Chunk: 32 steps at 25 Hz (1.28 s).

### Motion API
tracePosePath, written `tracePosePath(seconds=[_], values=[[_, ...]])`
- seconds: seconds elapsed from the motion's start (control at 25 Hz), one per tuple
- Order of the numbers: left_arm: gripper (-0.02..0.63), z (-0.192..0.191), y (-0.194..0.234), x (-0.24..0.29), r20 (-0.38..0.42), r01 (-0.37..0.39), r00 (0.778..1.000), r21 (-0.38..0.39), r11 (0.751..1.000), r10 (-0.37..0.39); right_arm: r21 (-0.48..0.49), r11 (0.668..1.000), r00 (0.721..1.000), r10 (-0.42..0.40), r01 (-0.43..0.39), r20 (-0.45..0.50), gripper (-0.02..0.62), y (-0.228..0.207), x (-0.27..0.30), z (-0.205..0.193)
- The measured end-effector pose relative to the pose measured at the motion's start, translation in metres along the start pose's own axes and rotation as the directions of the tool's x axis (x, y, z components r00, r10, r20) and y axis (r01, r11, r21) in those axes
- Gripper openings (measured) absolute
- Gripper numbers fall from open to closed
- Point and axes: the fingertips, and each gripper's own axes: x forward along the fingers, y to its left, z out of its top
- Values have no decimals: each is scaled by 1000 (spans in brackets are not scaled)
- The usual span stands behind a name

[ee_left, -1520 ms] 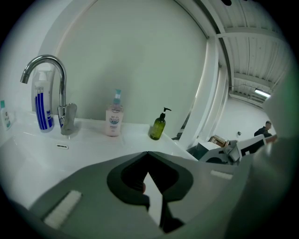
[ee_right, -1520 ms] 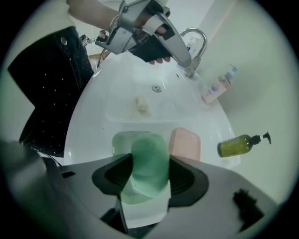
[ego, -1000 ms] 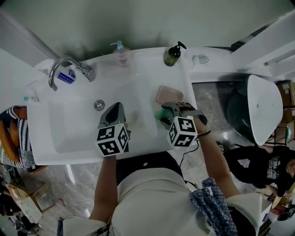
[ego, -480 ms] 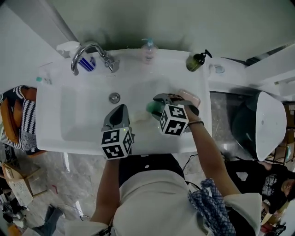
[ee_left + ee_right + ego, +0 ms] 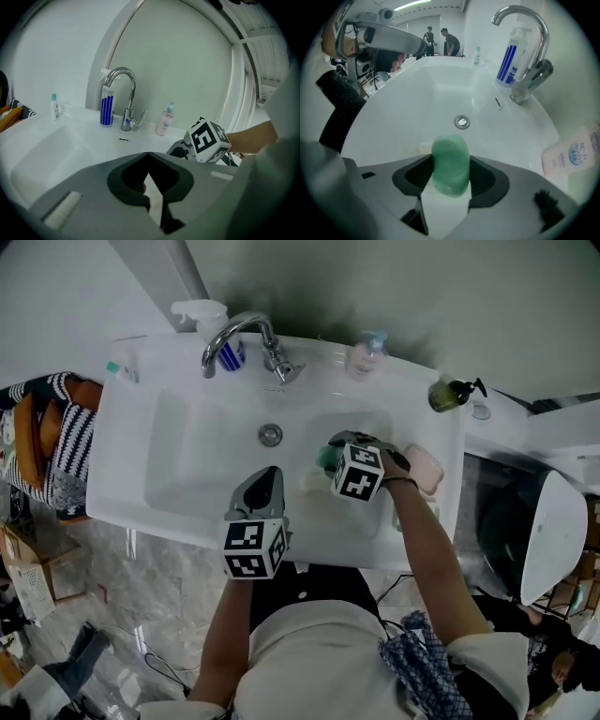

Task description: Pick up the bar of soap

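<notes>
Our right gripper, clamped on the green soap, has carried it off the pink dish at 3 o'clock and over the sink. The pickup looks done. Our left gripper is empty, jaws together.

- Sink: glossy white, smooth, ceramic-looking.
- Faucet: polished, mirror-bright metal.
- Drain: shiny metal.
- Soap: green, smooth, waxy, slightly translucent.
- Right gripper: matt grey plastic with darker matt inner faces.
- Bottle: dark and glossy; plastic or glass, cannot tell.
- Floor: smooth, stone-patterned, faintly shiny.
</notes>
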Motion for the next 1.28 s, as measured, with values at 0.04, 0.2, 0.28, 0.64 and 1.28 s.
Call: tracePosePath(seconds=[0.04,0.2,0.28,0.64,1.28], values=[[9,-2,4,-2,-4,-10,1000,-6,1000,10,-1,1000,1000,14,-14,-4,245,-1,6,1],[9,-7,18,-5,-9,-30,1000,-25,999,30,37,998,998,51,-50,-23,245,-8,28,-1],[9,-11,24,-5,-18,-38,999,-36,999,38,55,996,997,65,-63,-32,245,-10,38,-4],[9,-25,31,6,-48,-41,998,-62,997,38,71,992,991,112,-107,-69,245,-9,70,-12],[9,-41,30,20,-101,-36,994,-9,999,35,161,974,976,179,-159,-123,245,-11,97,-43]])
